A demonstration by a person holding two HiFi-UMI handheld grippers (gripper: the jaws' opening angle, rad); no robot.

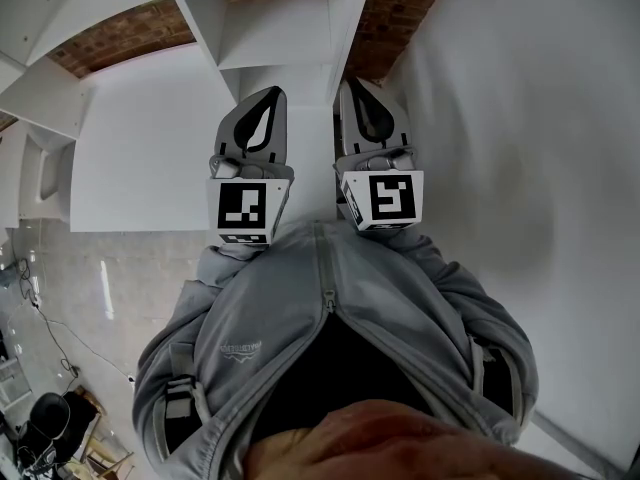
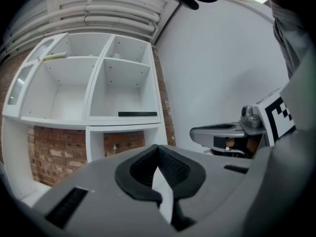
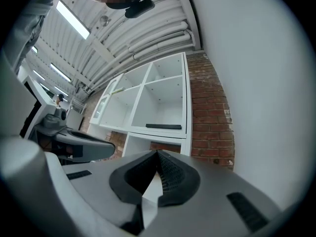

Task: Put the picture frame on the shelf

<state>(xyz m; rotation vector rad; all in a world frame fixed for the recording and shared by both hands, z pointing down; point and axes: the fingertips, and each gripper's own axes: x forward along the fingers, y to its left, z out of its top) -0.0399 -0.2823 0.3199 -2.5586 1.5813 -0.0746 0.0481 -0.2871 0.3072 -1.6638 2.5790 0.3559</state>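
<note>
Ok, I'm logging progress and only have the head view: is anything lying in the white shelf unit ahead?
Observer: Yes. The left gripper view shows a flat black slab, probably the picture frame, lying on the board of the right middle compartment of the white shelf unit, near its front edge.
Operator: Is the left gripper carrying anything?
Observer: No. The left gripper has its jaws together with nothing between the ribbed pads.
Operator: And the right one?
Observer: The same. In its own view the right gripper is shut and empty, and it points towards that compartment.
</note>
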